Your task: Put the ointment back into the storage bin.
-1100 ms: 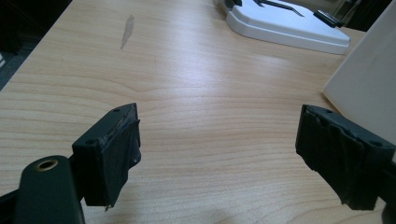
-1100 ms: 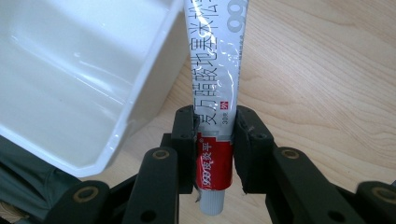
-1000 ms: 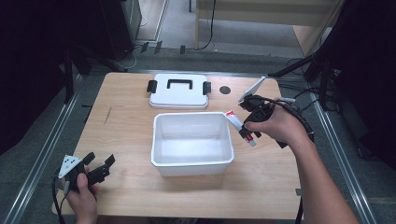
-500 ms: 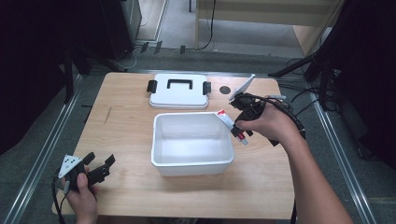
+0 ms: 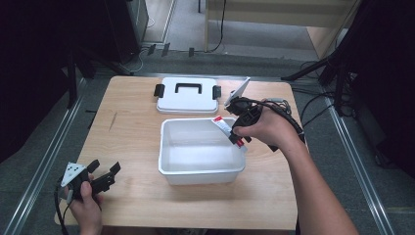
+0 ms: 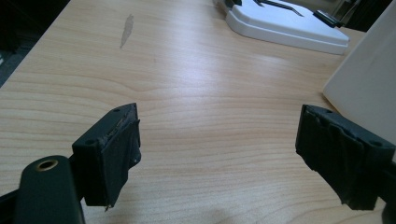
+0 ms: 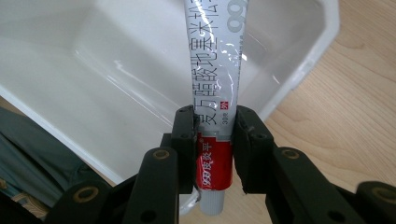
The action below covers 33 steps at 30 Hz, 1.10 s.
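Tube (image 7: 215,84) lettering legible, right gripper (image 7: 214,140) view

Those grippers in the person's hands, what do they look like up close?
Each is black, with two blocky padded jaws on hinged links with brass-coloured rivets. The left gripper carries a grey three-cornered plate, as does the right gripper, and black cables trail from both. The person's forearms are bare, with no sleeves.

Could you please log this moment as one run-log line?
right gripper: shut on tube | tube: over white bin | left gripper: open, idle | lid: off
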Motion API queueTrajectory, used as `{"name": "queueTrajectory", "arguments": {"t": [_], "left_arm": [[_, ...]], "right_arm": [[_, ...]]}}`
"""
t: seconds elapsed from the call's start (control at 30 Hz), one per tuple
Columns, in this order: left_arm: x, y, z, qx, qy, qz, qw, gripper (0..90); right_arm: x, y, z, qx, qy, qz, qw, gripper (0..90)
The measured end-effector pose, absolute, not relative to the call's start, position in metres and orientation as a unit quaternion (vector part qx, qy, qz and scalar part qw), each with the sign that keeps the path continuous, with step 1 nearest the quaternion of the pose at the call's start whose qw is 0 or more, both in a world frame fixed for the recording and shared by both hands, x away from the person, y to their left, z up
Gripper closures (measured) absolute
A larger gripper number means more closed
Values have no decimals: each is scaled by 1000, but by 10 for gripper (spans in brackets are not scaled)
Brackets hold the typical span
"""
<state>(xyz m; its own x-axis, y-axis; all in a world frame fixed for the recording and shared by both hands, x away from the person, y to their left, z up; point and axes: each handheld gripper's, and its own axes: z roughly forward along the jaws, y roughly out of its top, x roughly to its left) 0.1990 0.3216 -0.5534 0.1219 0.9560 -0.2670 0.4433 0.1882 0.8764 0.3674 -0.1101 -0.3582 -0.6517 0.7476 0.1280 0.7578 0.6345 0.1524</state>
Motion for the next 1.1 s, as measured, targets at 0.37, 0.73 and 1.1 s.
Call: {"name": "queueTrajectory", "arguments": {"t": [0.37,0.73,1.1], "left_arm": [[199,322,-553,576,606,269,478,147],[199,322,-554,575,606,269,479,147],[199,322,-554,576,606,268,479,147]], "right_arm": [[369,-88,-367,-405,-909,-95,37,728],[374,-75,-384,-395,-913,-88,43,728],[376,-79,-404,-389,-917,-74,34,728]]}}
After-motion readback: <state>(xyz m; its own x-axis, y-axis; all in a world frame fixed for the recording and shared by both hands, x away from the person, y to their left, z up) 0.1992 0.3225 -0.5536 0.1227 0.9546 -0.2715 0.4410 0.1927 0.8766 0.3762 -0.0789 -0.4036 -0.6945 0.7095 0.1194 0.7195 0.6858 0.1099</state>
